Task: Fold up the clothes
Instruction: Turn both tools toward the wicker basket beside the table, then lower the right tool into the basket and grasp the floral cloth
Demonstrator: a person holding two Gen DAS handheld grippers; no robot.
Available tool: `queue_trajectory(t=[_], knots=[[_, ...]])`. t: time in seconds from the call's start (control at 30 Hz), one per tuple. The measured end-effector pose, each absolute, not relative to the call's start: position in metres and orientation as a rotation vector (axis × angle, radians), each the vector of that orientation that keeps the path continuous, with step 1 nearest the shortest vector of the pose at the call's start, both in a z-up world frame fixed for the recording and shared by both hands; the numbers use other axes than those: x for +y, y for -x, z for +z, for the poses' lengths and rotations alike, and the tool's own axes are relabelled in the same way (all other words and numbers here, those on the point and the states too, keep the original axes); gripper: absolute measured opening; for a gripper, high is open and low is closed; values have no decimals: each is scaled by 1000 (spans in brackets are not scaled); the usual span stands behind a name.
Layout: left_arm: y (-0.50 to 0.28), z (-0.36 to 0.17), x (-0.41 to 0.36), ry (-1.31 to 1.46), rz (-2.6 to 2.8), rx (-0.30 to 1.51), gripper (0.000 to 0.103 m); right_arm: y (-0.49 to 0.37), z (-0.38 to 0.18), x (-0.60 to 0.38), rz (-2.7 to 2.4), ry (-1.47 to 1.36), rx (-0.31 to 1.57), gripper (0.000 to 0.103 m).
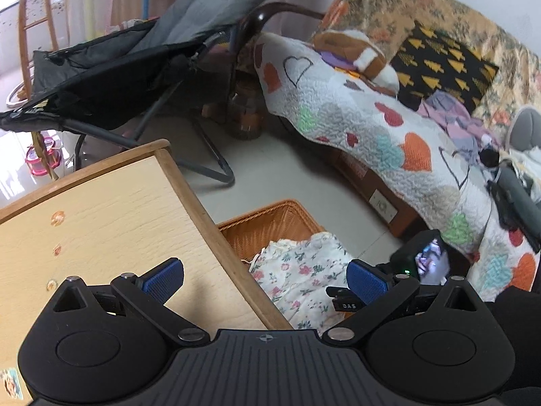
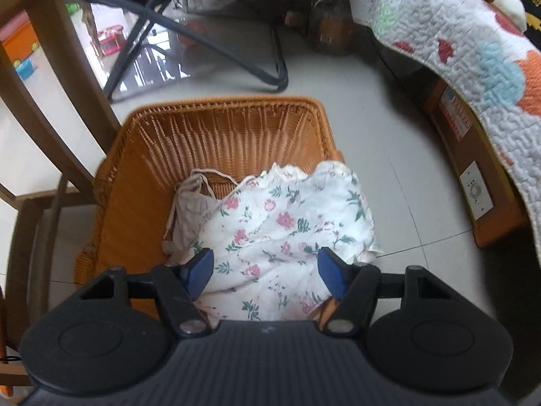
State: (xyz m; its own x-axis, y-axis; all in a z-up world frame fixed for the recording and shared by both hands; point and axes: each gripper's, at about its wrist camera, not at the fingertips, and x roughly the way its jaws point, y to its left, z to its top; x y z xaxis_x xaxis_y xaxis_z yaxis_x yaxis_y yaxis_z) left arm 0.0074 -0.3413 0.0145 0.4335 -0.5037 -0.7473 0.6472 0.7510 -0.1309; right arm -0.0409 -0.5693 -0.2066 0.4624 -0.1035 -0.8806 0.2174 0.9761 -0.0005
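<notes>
A white garment with a pink and green flower print lies heaped in an orange wicker basket on the floor, spilling over its right rim. A beige garment lies beside it on the left. My right gripper hangs just above the floral cloth, jaws apart, the cloth showing between the blue pads without being pinched. My left gripper is open over the corner of a light wooden table, with the floral garment and the basket below it to the right.
A sofa under a heart-patterned quilt stands to the right of the basket, with a cardboard box under it. A black folding chair stands behind the table. Table legs rise left of the basket. Grey tiled floor surrounds it.
</notes>
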Motion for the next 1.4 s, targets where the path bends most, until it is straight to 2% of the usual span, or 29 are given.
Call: queue_trajectory(t=[0.13,0.6,0.67,0.73,0.8,0.93,1.0,1.4], knots=[[-14,13,-344,-191,-726,864,103,32,-230,-572,-208,-99,1099,64],[-32,5,-338,-165,-702,882,103,16,-283,-592,-321,-82,1112,63],[-34,4,-337,-163,-699,885,103,11,-286,-586,-344,-40,1108,55],[-35,3,-335,-157,-693,891,103,8,-287,-583,-362,-5,1110,33],[-37,2,-333,-149,-691,894,103,5,-290,-584,-367,-13,1126,19],[-36,2,-331,-158,-687,889,103,6,-291,-591,-401,-42,1125,5],[-37,1,-331,-158,-684,889,103,9,-290,-593,-405,-52,1115,0],[-36,-2,-326,-150,-675,895,103,26,-278,-593,-357,-128,1085,0]])
